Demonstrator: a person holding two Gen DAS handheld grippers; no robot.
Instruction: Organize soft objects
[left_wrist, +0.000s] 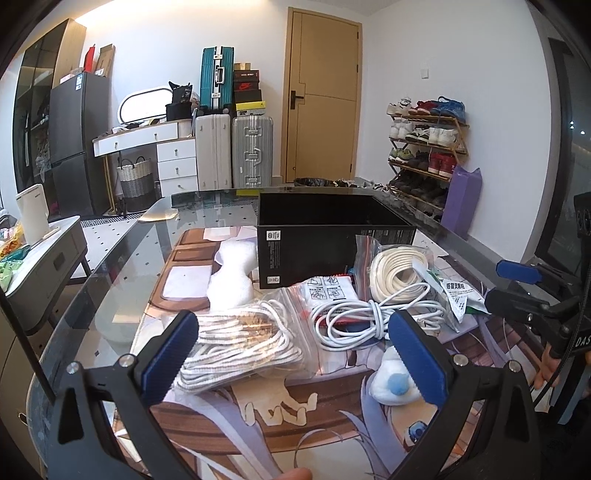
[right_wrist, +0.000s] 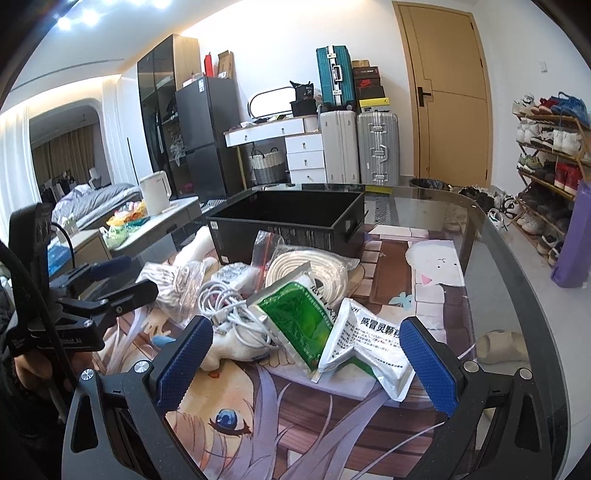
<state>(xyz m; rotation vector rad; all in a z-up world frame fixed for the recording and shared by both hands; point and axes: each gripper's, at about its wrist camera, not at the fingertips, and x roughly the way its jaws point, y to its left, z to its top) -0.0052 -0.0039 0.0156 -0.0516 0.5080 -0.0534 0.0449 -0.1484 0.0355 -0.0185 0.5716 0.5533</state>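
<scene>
Nothing looks sorted yet: the black box (left_wrist: 332, 236) appears empty, and every soft item lies in front of it on the mat: bagged rope (left_wrist: 240, 347), white cable (left_wrist: 354, 321), coiled hose (right_wrist: 314, 269), green sachet (right_wrist: 299, 325), silver sachet (right_wrist: 369, 347). The left gripper (left_wrist: 291, 354) and right gripper (right_wrist: 314, 362) both hover spread wide, holding nothing.

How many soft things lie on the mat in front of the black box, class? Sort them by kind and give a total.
Cable or rope bundles: 3 (bagged rope, white cable, bagged cream coil)
Sachets: 2 (green, white)
Leaflet bag: 1
Foam piece: 1
Plush toy: 1
Total: 8
</scene>
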